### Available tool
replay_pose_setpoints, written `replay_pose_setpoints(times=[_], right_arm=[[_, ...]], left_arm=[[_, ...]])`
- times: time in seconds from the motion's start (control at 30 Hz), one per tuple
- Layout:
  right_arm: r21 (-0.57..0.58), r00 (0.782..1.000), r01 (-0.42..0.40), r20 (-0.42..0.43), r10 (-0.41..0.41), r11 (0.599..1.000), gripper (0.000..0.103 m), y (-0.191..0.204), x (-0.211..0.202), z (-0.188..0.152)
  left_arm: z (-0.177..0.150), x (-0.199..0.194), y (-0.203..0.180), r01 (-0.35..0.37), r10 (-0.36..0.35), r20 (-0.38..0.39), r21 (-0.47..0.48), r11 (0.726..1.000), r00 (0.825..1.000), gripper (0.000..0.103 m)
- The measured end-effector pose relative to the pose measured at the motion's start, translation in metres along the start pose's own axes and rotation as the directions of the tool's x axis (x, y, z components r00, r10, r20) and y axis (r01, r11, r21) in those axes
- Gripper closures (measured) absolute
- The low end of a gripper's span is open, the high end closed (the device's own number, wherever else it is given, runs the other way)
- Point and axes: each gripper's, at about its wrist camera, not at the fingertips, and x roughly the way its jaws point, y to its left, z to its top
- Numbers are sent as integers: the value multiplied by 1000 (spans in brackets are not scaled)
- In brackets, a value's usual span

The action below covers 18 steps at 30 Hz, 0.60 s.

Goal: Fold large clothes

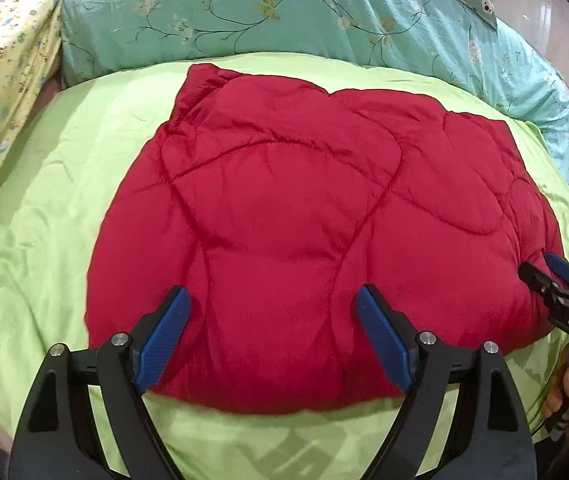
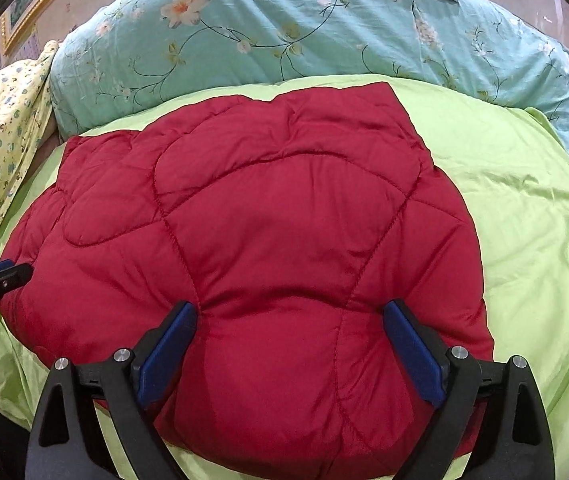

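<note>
Lying already folded into a compact pad on the lime-green bed sheet [image 1: 44,240], red quilted padded garment [image 1: 304,208] looks near finished; left gripper [image 1: 272,336] and right gripper [image 2: 290,350] fingers released, grasping nothing.

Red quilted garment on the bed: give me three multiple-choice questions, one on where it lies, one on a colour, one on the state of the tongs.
1. The red quilted garment lies on:
A. a light green sheet
B. a wooden floor
C. a white table

2. The floral bedding behind it is mainly:
A. orange
B. teal
C. black

3. The left tongs are:
A. shut on the garment
B. open over its near edge
C. out of view

Key:
1 A, the light green sheet shows all around the garment.
2 B, the floral bedding is teal with pale flowers.
3 B, the left tongs show both blue fingers spread wide apart with nothing pinched.
</note>
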Motion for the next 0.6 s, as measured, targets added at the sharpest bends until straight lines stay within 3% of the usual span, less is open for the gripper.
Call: replay_pose_setpoints(times=[0.6], right_arm=[[14, 1000, 24, -7, -24, 1000, 7, 8, -26, -20]], left_arm=[[-21, -15, -26, -85, 90, -36, 107, 991, 995, 17]])
